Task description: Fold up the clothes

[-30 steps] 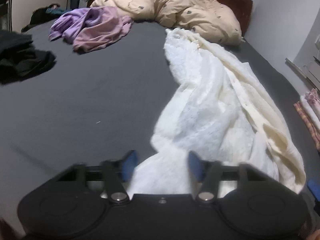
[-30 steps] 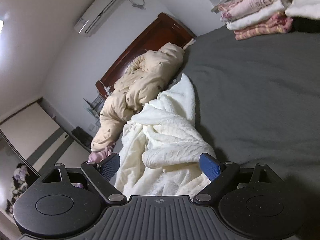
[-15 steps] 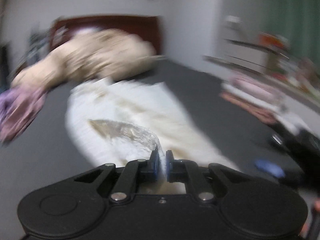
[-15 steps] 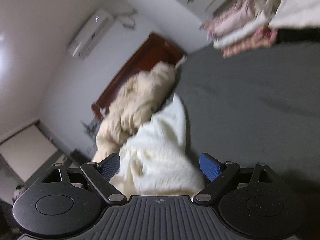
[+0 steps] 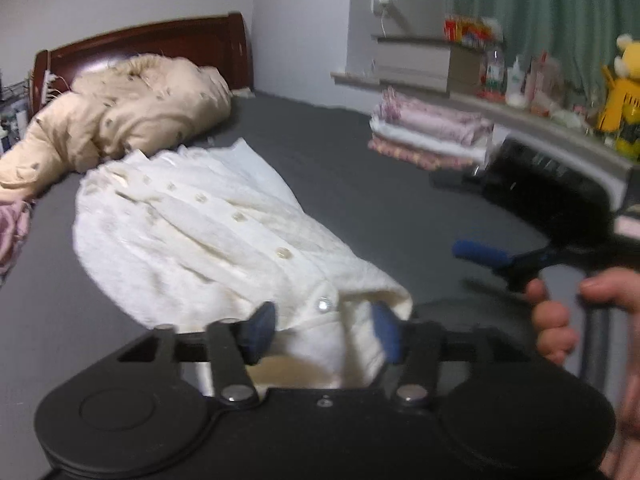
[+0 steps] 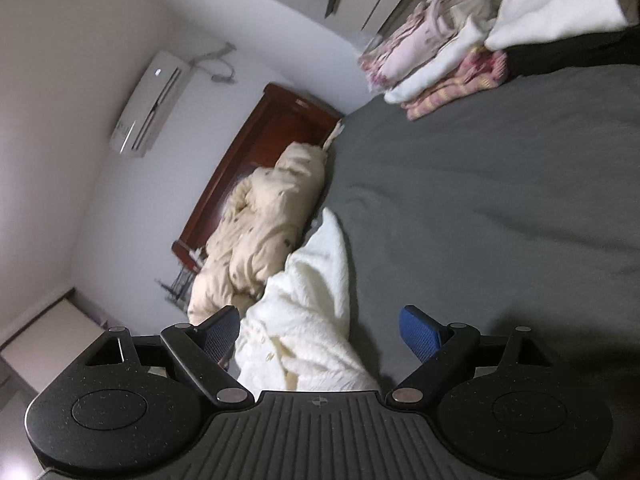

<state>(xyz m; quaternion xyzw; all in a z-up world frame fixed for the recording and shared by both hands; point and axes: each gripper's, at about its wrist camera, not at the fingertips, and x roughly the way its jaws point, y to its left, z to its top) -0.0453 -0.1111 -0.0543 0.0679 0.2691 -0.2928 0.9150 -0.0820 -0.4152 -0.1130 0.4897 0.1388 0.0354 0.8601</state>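
A cream buttoned cardigan lies spread on the dark grey bed, its button row running toward me. My left gripper is open, its blue pads on either side of the cardigan's near edge. The right gripper shows at the right of the left wrist view, held by a hand. In the right wrist view the same cardigan lies bunched between the open right gripper's pads, nearer the left pad.
A beige quilted duvet is heaped at the wooden headboard. Folded pink and white clothes are stacked at the bed's right edge. A purple garment lies at far left. A cluttered shelf runs along the wall.
The left gripper shut on the cardigan's edge, swung it rightward, and has now opened again. The cardigan lies flatter with buttons up. The right gripper stayed open.
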